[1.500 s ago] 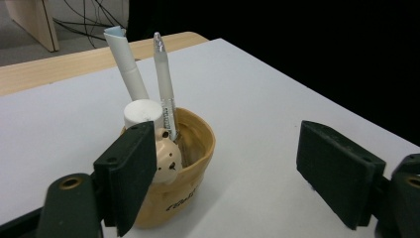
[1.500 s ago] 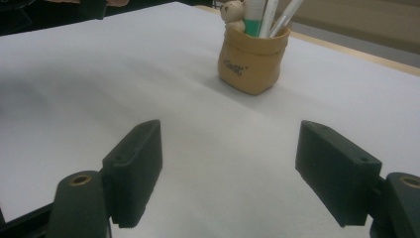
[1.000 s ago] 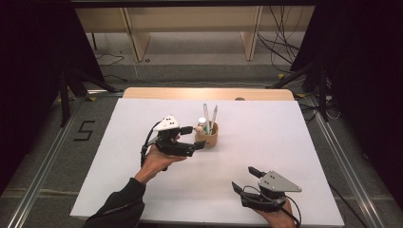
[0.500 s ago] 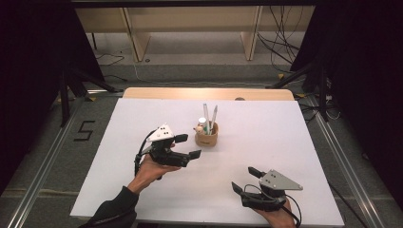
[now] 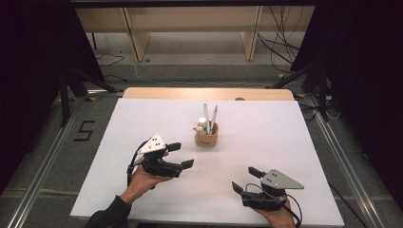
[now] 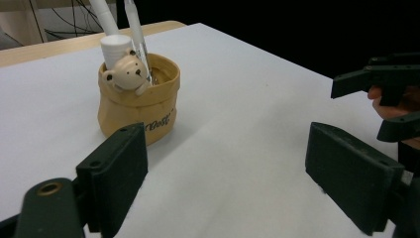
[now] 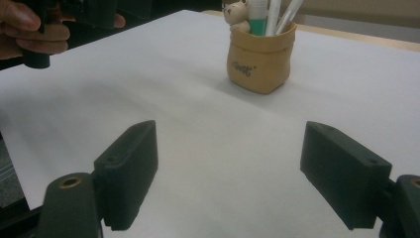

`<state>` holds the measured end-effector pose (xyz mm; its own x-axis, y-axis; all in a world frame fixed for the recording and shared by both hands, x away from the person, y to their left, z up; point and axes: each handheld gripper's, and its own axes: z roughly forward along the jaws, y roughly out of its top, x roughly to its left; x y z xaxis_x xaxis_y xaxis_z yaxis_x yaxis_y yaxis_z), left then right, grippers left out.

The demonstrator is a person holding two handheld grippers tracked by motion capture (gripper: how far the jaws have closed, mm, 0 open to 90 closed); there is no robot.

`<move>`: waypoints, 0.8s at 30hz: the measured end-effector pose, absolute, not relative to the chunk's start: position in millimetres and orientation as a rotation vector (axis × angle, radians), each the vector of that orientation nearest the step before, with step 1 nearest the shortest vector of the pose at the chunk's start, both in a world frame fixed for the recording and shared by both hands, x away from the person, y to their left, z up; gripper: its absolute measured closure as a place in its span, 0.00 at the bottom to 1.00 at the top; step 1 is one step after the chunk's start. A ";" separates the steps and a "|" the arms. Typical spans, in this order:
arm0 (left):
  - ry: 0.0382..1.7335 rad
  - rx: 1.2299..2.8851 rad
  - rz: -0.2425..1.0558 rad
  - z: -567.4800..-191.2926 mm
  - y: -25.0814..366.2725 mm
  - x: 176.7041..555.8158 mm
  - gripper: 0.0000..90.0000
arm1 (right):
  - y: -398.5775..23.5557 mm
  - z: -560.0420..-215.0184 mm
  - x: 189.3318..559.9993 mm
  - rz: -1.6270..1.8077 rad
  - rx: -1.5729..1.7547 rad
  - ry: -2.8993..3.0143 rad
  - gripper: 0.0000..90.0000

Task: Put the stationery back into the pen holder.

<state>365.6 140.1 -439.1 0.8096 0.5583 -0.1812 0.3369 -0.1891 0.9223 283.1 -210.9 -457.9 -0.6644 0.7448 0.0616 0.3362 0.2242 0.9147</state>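
We note L gripper (image 5: pixel 180 155) jaws apart, empty, near tan bear-faced pen pot (image 5: pixel 206 135); R gripper (image 5: pixel 246 179) jaws apart, empty.

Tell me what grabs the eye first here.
The tan pen pot with a bear figure on its rim, mid-table, pens sticking up. Left tongs open beside it; right tongs open at the near edge of the white table.
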 end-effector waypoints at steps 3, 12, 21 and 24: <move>0.683 1.806 0.238 -441.5 143.5 360.9 0.18 | -210.8 -458.3 283.3 1.426 1.003 2.115 0.26; 0.685 1.810 0.241 -451.5 155.1 346.8 0.18 | -212.0 -459.3 283.6 1.424 1.008 2.115 0.26; 0.715 1.828 0.239 -462.4 168.8 333.6 0.18 | -212.0 -460.8 284.0 1.420 1.006 2.119 0.25; 0.716 1.859 0.266 -466.6 171.1 331.1 0.18 | -212.0 -461.1 284.2 1.424 1.007 2.121 0.25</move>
<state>331.1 171.1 -466.6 0.7940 0.5895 -0.1483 0.3501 -0.2442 0.9043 284.2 -212.0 -461.1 -0.6640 0.7446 0.0682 0.3450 0.2241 0.9115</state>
